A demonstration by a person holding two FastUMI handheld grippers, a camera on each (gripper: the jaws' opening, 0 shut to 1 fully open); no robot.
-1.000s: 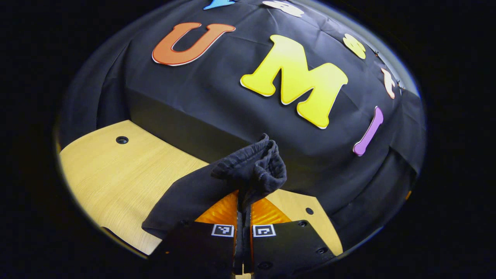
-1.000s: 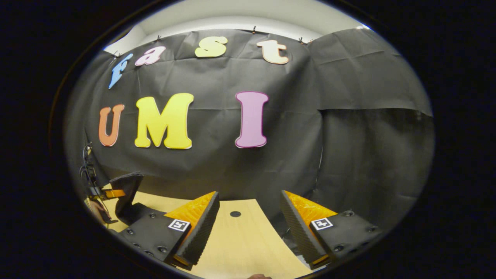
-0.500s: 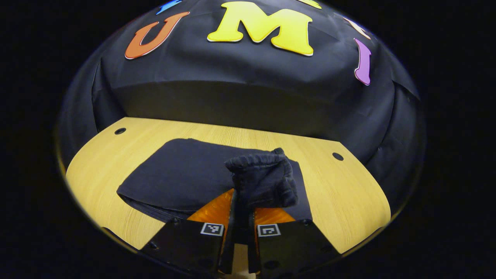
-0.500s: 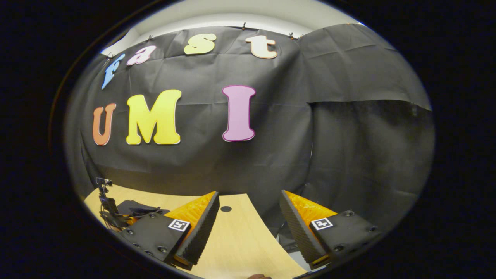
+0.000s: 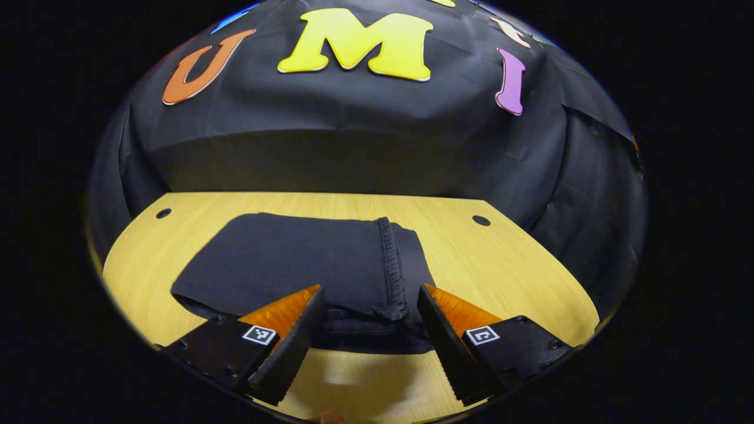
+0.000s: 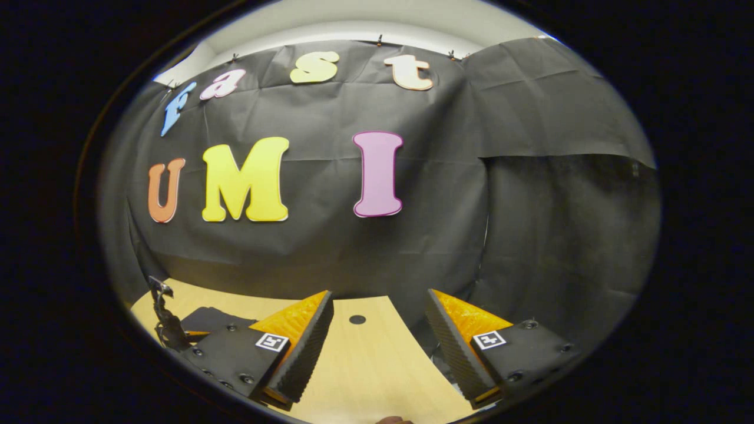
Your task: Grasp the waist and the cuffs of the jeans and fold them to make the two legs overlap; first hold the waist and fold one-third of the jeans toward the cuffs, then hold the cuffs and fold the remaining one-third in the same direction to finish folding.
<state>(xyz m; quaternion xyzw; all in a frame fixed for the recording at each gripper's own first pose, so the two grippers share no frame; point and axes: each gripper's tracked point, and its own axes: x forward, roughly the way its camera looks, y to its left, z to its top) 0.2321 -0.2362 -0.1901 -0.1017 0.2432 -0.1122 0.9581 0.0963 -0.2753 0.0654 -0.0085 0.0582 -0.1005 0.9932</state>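
Since half a second ago the left gripper (image 5: 365, 318) has let the cuff go; its fingers stand spread around the folded dark denim jeans (image 5: 306, 265) on the pale wooden worktop (image 5: 518, 277). Best withdraw straight back, not snagging the hem. Right gripper (image 6: 380, 341): fingers spread, empty, jeans far off beyond its left finger.

Ahead of both grippers, black cloth (image 6: 530, 194) drapes the booth's wall behind a light wooden table (image 5: 506, 265) with small round holes (image 5: 481, 221); a pale wall strip (image 6: 353, 23) shows above.

Folded dark denim jeans (image 5: 294, 265): matt, stitched cuff hem. Light wood-grain tabletop (image 5: 506, 265): smooth, slight sheen.
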